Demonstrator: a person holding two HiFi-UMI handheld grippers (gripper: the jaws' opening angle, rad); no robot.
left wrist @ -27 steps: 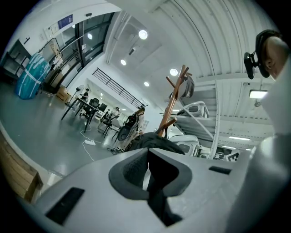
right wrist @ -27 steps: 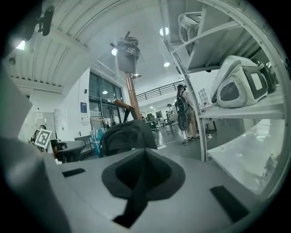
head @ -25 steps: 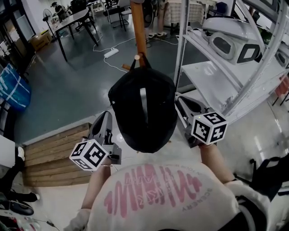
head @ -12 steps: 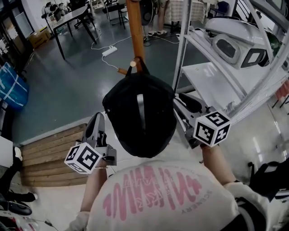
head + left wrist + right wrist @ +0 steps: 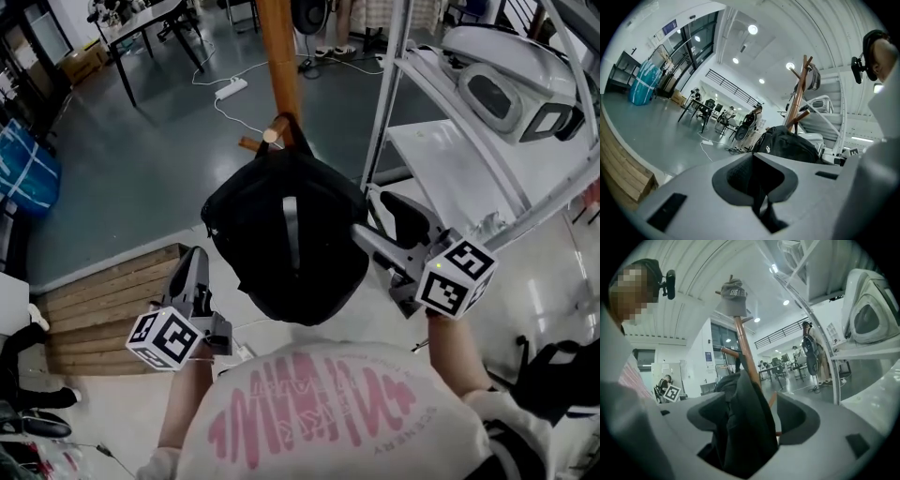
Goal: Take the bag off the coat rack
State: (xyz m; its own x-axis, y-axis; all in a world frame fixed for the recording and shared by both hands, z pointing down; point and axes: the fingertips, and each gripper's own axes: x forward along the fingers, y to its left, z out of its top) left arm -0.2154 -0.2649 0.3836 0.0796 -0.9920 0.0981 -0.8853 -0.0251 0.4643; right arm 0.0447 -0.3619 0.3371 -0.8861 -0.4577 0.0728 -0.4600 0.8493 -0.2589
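Observation:
A black backpack (image 5: 286, 234) hangs by its top loop from a peg (image 5: 272, 136) of the wooden coat rack (image 5: 278, 56). My right gripper (image 5: 367, 216) is at the bag's right side and its jaws are opening. In the right gripper view (image 5: 750, 416) dark bag fabric (image 5: 740, 427) still lies between them, with a gap at the right jaw. My left gripper (image 5: 194, 258) is shut and holds nothing, low at the bag's left and apart from it. In the left gripper view (image 5: 753, 157) the backpack (image 5: 792, 146) and rack (image 5: 797, 101) stand ahead. A grey cap (image 5: 732, 291) tops the rack.
A white metal shelf frame (image 5: 394, 84) with white appliances (image 5: 497, 89) stands close on the right. A wooden pallet (image 5: 103, 309) lies on the floor at left. A power strip (image 5: 230, 86) with cable, tables and a blue bundle (image 5: 23, 155) are farther off.
The right gripper's jaws have spread apart at the bag's side. The left gripper has dropped lower and left, away from the bag. The bag still hangs on its peg.

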